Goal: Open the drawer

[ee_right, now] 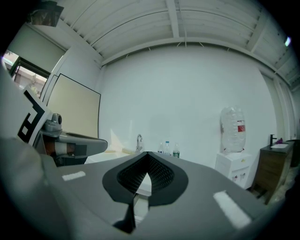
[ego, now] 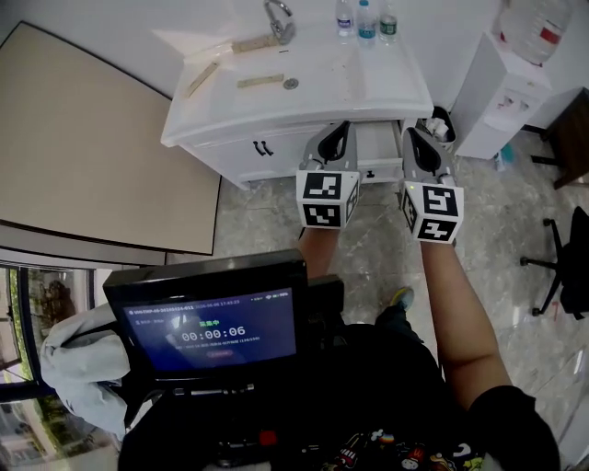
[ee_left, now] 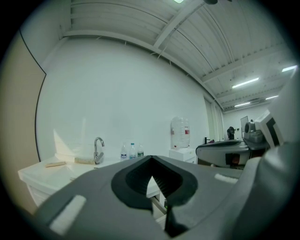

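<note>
A white vanity cabinet [ego: 276,152] stands ahead of me, and its drawer [ego: 377,145] on the right side sticks out a little from the front. My left gripper [ego: 337,134] hovers at the drawer's left edge, its jaws shut with nothing between them. At the drawer's right corner my right gripper [ego: 420,140] is also shut and empty. In the left gripper view the closed jaws [ee_left: 151,160] point over the white countertop [ee_left: 47,172] toward the wall. The right gripper view shows its closed jaws [ee_right: 148,155] aimed the same way, with the left gripper [ee_right: 70,143] beside it.
A faucet [ego: 279,20], three small bottles [ego: 365,20] and wooden strips [ego: 260,81] sit on the countertop. A white water dispenser [ego: 502,87] stands right of the cabinet, with a black office chair [ego: 566,262] further right. A beige board [ego: 83,147] lies left; a screen [ego: 212,327] is at my chest.
</note>
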Tool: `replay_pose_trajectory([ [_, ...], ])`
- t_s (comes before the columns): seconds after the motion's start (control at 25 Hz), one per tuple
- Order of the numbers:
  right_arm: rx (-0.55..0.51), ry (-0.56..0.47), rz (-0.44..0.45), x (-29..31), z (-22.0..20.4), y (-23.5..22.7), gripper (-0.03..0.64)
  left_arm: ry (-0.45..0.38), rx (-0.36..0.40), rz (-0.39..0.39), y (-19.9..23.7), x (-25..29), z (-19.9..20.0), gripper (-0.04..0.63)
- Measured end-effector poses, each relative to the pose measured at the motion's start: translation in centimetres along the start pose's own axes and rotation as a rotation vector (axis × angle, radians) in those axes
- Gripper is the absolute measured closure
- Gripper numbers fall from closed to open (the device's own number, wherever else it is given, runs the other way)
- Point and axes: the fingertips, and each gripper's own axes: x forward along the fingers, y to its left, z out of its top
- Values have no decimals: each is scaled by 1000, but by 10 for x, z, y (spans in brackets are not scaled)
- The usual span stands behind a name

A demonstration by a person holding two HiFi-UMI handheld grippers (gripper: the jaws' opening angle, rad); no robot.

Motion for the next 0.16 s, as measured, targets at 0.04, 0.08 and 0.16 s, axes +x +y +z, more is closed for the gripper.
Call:
replay_pose_trajectory([
  [0.04,-2,-1,-4,-1,1,-1,595,-2,0,-6,-2,0,0,595],
  [0.08,-4,-3,-8,-2,1,0,595,-3,2,-11,-3,0,1,595],
  [0.16,-7,-7,-14,-3,3,1,595,-5,7,-20,-3,-1,2,595],
])
